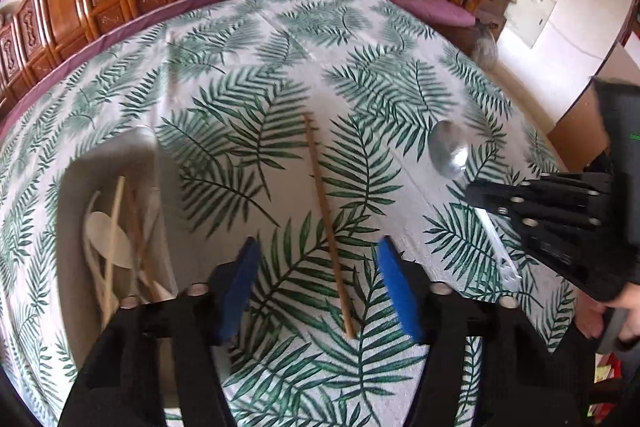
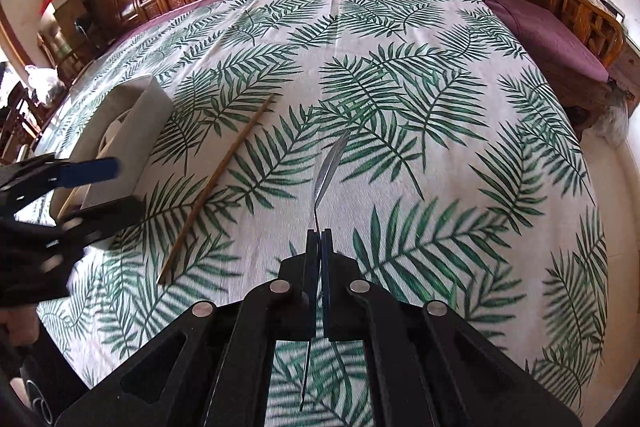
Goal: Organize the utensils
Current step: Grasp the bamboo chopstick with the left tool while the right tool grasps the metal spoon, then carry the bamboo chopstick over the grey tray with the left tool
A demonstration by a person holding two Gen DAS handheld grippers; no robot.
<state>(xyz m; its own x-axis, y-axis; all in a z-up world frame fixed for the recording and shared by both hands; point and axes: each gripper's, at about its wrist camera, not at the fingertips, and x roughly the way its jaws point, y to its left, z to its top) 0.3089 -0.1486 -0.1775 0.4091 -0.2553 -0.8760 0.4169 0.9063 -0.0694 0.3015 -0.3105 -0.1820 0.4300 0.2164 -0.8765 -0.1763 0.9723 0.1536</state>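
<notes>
Right gripper (image 2: pixel 320 239) pinched the spoon (image 2: pixel 330 163); I had the left gripper (image 1: pixel 320 291) half-wide over the chopstick (image 1: pixel 328 227).

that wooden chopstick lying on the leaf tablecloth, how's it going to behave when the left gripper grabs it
The chopstick looks thin, straight and wooden, so probably stiff and very light. Lying flat on the tablecloth, it may roll or slip away as the pads close. Gripped near one end, it will likely pivot.

Both tongs are black, angular plastic frames with cut-out slots and round silver bolt heads. The left tongs (image 1: pixel 318 287) carry bright blue pads (image 1: pixel 400 291). The right tongs (image 2: pixel 320 247) have darker blue pads.
</notes>
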